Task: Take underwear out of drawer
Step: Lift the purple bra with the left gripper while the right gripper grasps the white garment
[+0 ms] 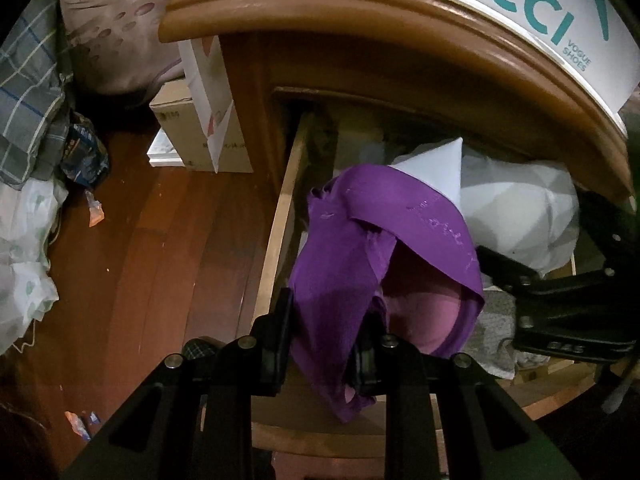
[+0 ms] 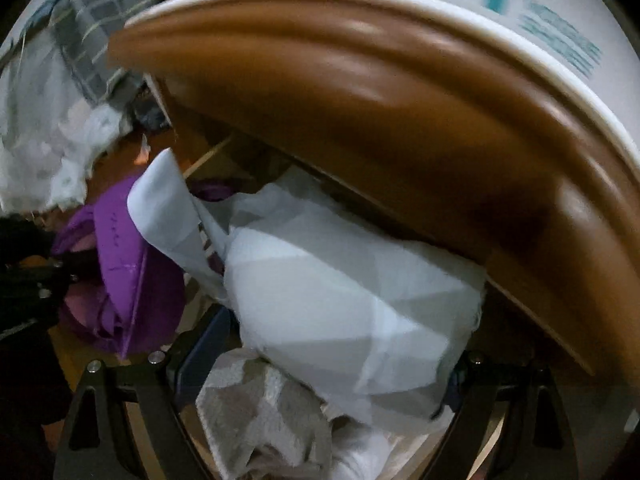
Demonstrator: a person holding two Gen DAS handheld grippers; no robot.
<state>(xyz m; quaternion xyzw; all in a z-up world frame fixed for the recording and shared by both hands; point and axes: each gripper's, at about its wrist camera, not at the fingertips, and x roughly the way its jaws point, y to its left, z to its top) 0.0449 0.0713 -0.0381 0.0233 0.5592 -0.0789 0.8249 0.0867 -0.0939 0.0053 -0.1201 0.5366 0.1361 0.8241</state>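
A purple pair of underwear (image 1: 360, 240) hangs from my left gripper (image 1: 324, 344), which is shut on its lower folds just above the open drawer. The drawer's pale wooden side rail (image 1: 280, 220) runs up on the left. In the right wrist view the same purple underwear (image 2: 132, 280) shows at the left, beside the left gripper (image 2: 40, 280). My right gripper (image 2: 324, 360) stands open over the drawer, jaws wide, with a white and grey patterned cloth (image 2: 340, 288) between its fingers. From the left wrist view the right gripper (image 1: 500, 296) reaches in from the right edge.
A brown cabinet top (image 1: 360, 12) overhangs the drawer and carries a white shoe box (image 1: 520, 12) with teal letters. A grey towel-like cloth (image 2: 264, 412) lies low in the drawer. On the wooden floor at left stand cardboard boxes (image 1: 180, 120), and bedding (image 1: 28, 100) is piled beside them.
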